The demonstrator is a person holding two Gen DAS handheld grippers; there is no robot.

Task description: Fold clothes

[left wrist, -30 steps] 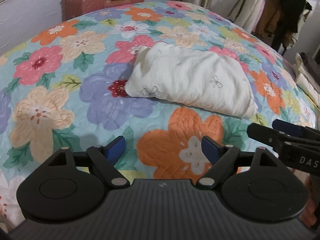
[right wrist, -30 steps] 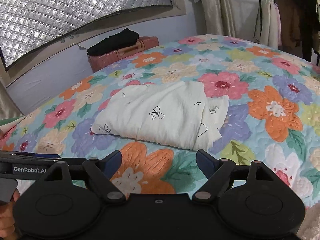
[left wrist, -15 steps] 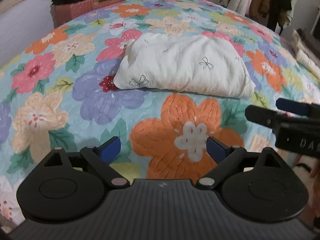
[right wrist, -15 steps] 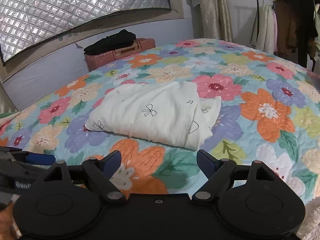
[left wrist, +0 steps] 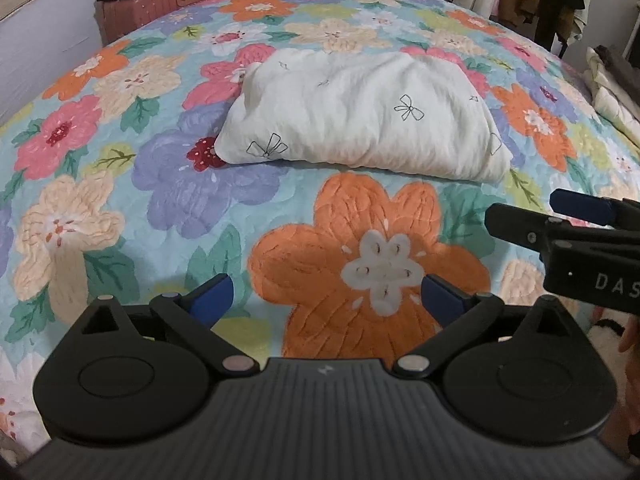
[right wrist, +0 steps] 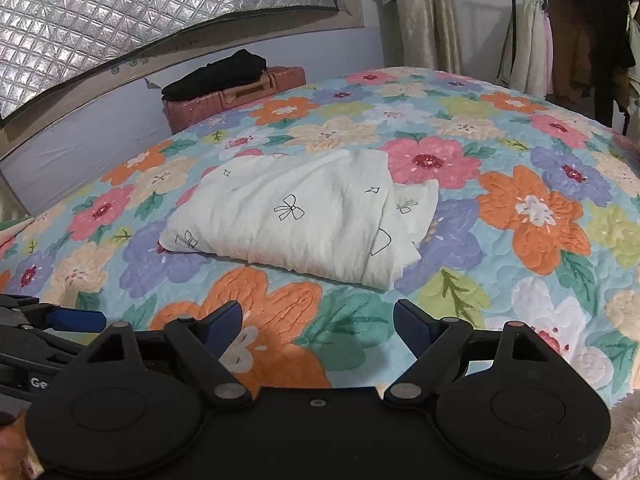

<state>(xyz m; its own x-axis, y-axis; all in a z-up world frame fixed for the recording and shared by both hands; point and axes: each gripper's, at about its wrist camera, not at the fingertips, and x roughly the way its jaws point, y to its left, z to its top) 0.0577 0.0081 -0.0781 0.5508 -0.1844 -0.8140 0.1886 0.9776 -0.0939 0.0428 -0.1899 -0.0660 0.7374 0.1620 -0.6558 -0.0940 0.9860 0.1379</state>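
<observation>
Floral quilt (left wrist: 168, 184) — folded white garment (left wrist: 360, 124) on it; pink suitcase (right wrist: 236, 96) behind.

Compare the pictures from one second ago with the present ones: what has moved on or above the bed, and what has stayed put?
Both views shift slightly, so the left gripper and right gripper seem to have drifted a little. Both stayed open and empty; nothing was grasped or released. The folded white garment lies unchanged on the floral bedspread.

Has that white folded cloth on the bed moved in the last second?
No. The white cloth lies on the same flowers of the quilt; only the cameras shifted.
</observation>
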